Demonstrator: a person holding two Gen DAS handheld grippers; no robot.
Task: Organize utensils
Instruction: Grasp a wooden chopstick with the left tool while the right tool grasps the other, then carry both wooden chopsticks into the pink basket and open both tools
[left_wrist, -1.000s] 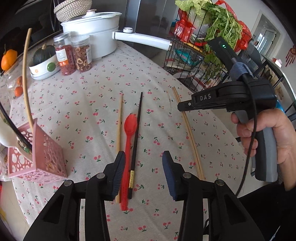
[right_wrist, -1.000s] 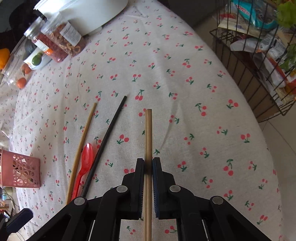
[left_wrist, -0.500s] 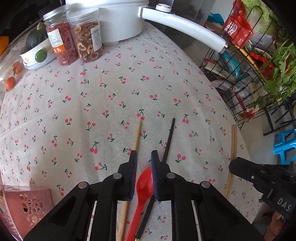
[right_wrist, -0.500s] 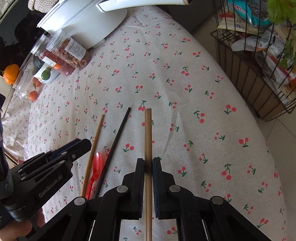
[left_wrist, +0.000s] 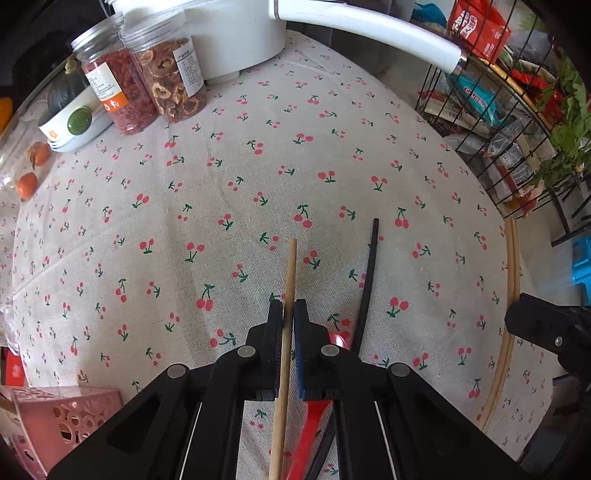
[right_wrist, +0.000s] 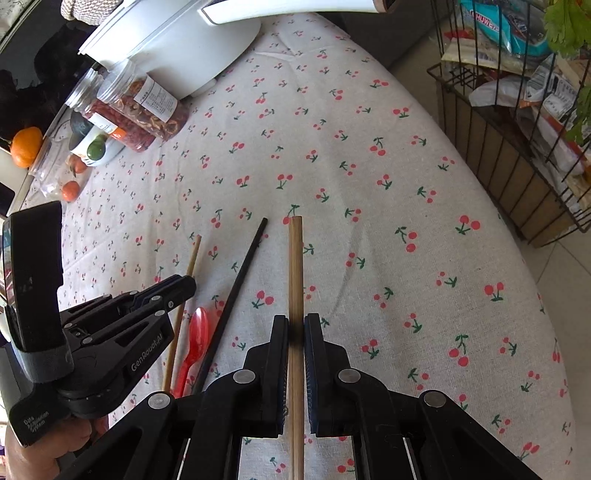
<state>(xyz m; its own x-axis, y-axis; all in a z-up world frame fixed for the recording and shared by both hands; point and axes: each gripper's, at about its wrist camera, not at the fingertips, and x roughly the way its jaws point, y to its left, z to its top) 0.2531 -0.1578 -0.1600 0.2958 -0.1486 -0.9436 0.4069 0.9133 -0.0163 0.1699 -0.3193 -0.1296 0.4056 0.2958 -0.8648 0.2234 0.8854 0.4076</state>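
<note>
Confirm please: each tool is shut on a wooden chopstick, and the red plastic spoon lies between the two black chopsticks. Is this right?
Not quite. There is one black chopstick only. The red plastic spoon lies between it and the thin wooden chopstick held by the left tool, as the right wrist view shows. The right tool grips the thicker wooden chopstick.

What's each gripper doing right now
Left gripper: shut on the thin wooden chopstick.
Right gripper: shut on the thicker wooden chopstick.

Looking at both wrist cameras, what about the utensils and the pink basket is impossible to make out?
- Red spoon, left wrist view: the left gripper hides most of it.
- Pink basket, left wrist view: cut off by the frame edge, contents unseen.
- Black chopstick, right wrist view: near end hidden under the right gripper.
- Jar labels: too small to read.
</note>
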